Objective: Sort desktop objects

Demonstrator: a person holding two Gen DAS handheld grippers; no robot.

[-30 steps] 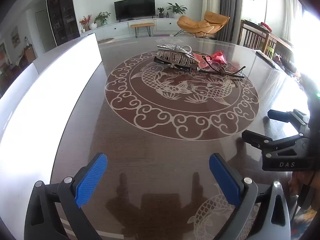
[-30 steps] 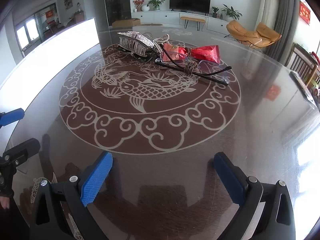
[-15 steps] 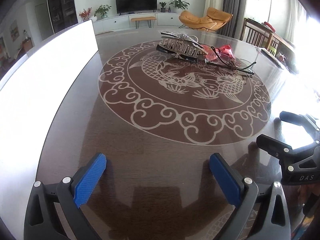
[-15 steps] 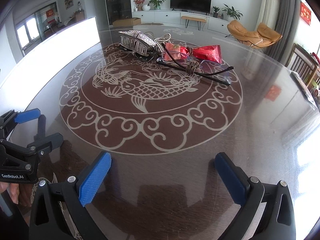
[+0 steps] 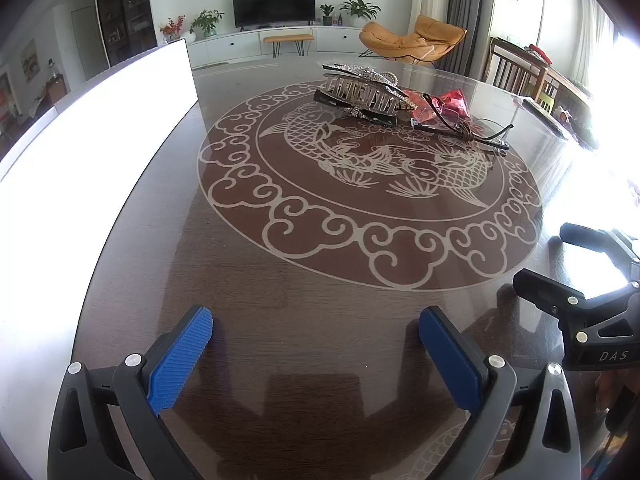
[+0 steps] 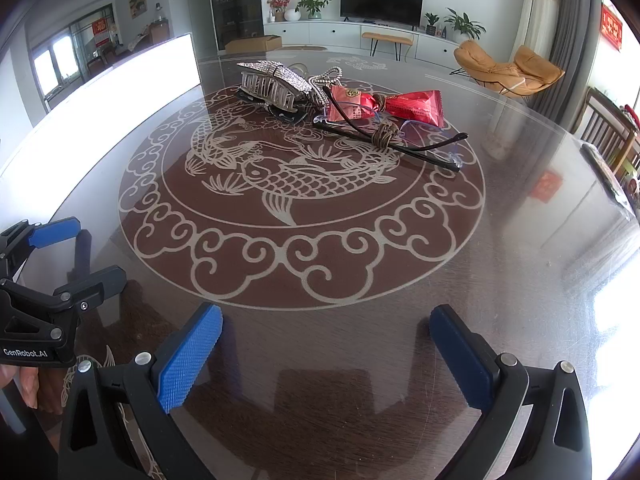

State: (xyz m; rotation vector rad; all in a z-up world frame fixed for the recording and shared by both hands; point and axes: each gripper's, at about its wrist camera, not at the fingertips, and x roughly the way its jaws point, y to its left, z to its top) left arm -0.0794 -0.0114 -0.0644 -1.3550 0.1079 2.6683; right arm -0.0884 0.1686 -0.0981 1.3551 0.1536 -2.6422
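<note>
Left-wrist footage shows the left gripper (image 5: 316, 346) with its jaws spread wide and nothing held between the blue pads (image 5: 180, 360); only bare tabletop (image 5: 304, 320) is seen in the gap. The same is seen in the right-wrist view: the right gripper (image 6: 326, 344) is released, its jaws fully parted and touching nothing. Each gripper is caught at the edge of the other's picture — the right one at the right side (image 5: 580, 280), the left one at the left side (image 6: 60, 264), its jaws likewise apart.

Well beyond both pairs of jaws, a small pile is gathered at the far side of the fish medallion (image 6: 296, 184) printed on the tabletop. A rhinestone hair claw (image 6: 276, 82) is placed at the pile's left, a red snack packet (image 6: 400, 106) lies to its right, and black-framed glasses (image 6: 400, 144) — with a knotted brown cord (image 6: 384, 136) resting on them — are laid across the front, touching the packet.
</note>
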